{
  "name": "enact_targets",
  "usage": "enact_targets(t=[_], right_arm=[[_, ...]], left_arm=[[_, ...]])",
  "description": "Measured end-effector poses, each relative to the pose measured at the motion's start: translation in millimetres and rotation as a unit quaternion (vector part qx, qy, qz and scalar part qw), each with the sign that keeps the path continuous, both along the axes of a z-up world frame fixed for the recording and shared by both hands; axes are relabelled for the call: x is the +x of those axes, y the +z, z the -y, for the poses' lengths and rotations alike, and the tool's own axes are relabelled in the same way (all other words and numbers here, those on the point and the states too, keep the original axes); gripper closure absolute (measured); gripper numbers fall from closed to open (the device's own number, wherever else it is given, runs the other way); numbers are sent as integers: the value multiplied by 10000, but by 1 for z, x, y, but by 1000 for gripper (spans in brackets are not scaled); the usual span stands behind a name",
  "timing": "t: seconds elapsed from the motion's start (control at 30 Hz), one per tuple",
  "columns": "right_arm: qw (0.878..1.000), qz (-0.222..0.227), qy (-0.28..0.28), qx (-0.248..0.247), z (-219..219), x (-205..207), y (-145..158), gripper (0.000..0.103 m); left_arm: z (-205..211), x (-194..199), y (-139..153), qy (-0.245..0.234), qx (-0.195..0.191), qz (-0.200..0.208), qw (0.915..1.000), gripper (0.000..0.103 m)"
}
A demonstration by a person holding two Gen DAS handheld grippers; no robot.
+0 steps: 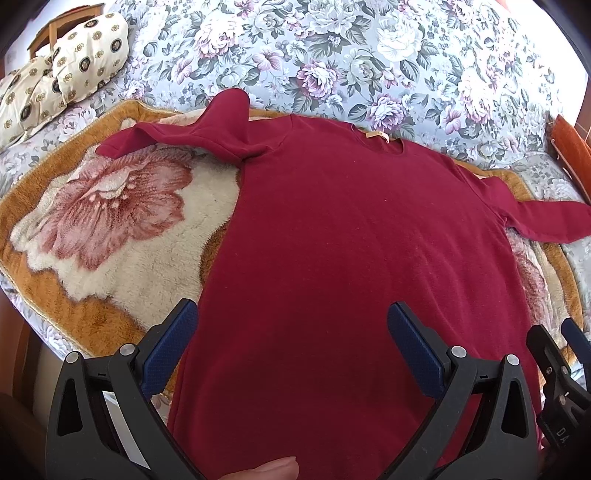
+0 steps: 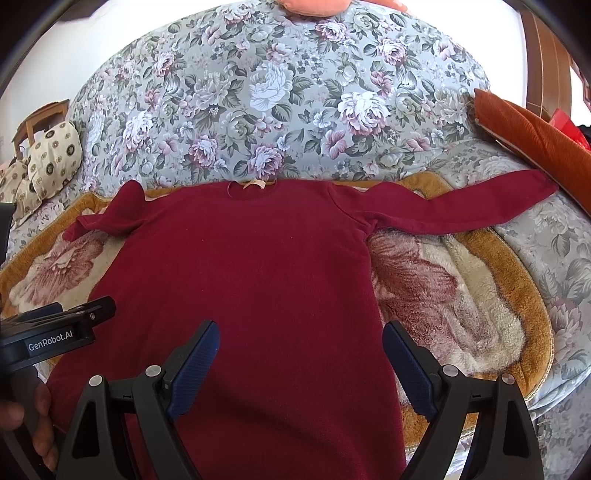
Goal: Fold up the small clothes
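A dark red long-sleeved top (image 1: 332,229) lies flat, neck away from me, on a fleece blanket (image 1: 110,221). Its left sleeve (image 1: 166,136) is bunched and folded near the shoulder. Its right sleeve (image 2: 461,203) stretches straight out to the right. My left gripper (image 1: 295,325) is open and empty above the lower left part of the top. My right gripper (image 2: 301,343) is open and empty above the lower right part of the top (image 2: 258,277). The right gripper's body shows at the right edge of the left wrist view (image 1: 561,354).
The blanket (image 2: 461,295) lies on a bed with a floral cover (image 2: 277,92). Patterned pillows (image 1: 66,66) sit at the far left, with a wooden chair (image 1: 55,26) behind. An orange cushion (image 2: 528,129) lies at the right.
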State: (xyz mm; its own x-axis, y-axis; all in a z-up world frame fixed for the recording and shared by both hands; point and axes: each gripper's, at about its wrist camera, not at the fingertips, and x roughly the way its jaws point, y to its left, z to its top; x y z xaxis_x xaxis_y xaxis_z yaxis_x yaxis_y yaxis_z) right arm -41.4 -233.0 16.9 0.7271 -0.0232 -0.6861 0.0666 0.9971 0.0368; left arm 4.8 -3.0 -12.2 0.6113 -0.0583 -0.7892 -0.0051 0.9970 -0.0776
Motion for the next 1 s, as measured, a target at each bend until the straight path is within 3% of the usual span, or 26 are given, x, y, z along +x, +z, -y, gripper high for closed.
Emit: enact_targets(t=[1.0], right_arm=[[10000,-11,3,-29,-1,1,-1,14]], left_arm=[[3,2,0,-17,-71,-52,10000,0]])
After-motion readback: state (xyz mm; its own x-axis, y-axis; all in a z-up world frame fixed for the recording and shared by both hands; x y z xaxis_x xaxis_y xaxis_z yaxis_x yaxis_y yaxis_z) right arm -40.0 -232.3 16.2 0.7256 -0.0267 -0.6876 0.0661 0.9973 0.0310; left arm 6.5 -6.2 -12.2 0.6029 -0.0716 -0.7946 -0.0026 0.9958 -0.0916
